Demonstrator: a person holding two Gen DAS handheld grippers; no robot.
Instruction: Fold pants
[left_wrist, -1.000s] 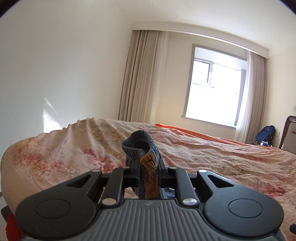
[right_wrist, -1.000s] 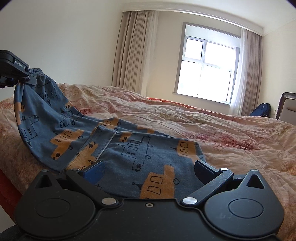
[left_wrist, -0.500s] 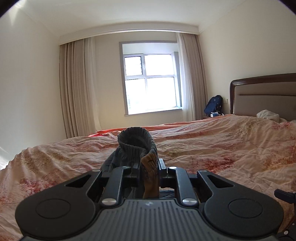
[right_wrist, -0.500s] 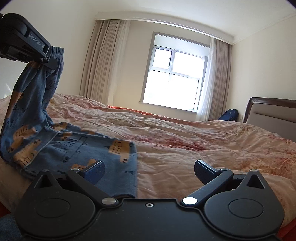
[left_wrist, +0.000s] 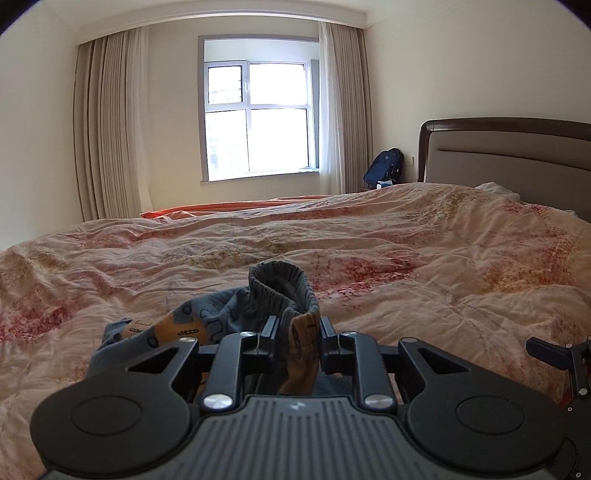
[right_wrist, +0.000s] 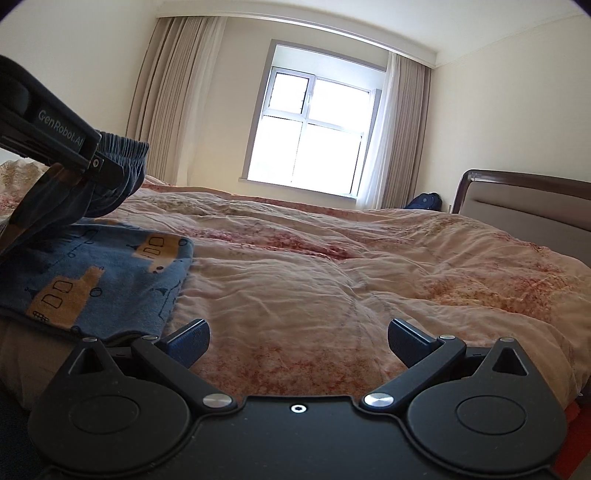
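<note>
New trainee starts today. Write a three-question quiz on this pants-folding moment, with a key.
1. True or false: the right gripper holds the pants.
2. Which part of the pants sits between the left gripper's fingers: A) a leg cuff, B) the elastic waistband, C) a pocket?
3. What do the pants rest on?

Key:
1. False; its jaws stand wide open over the bedspread with nothing between them.
2. B.
3. The floral bedspread on the bed.
</note>
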